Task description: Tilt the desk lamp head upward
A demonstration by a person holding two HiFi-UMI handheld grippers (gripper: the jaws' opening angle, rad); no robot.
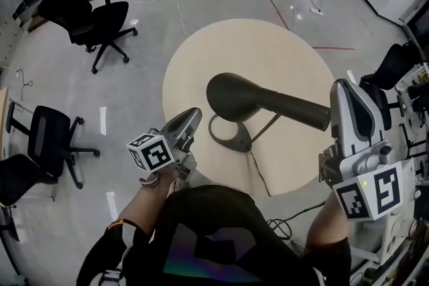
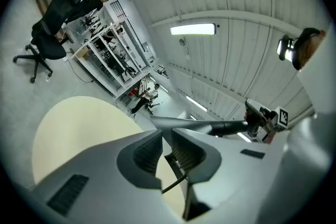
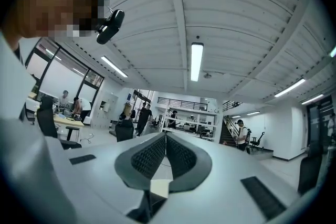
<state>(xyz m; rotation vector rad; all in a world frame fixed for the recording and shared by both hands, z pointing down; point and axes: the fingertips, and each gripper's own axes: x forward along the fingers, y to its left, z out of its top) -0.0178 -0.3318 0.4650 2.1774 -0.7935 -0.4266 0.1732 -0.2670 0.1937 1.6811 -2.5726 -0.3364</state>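
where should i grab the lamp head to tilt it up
Probably the lamp head at its slim tail end, coming from the right with the right gripper, jaws spanning it top to bottom. It tapers narrow there and lies nearest; the flared mouth end looks too broad.

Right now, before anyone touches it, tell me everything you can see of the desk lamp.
The desk lamp is dark grey-green and matt, plastic or metal by its look. Its open loop base lies flat on the round pale table. A thin stem slants up to a long head that lies about level, wide and rounded at one end and narrow at the other. A cord trails toward the table's near edge. The right gripper, shut, is near the narrow end but does not grip it.
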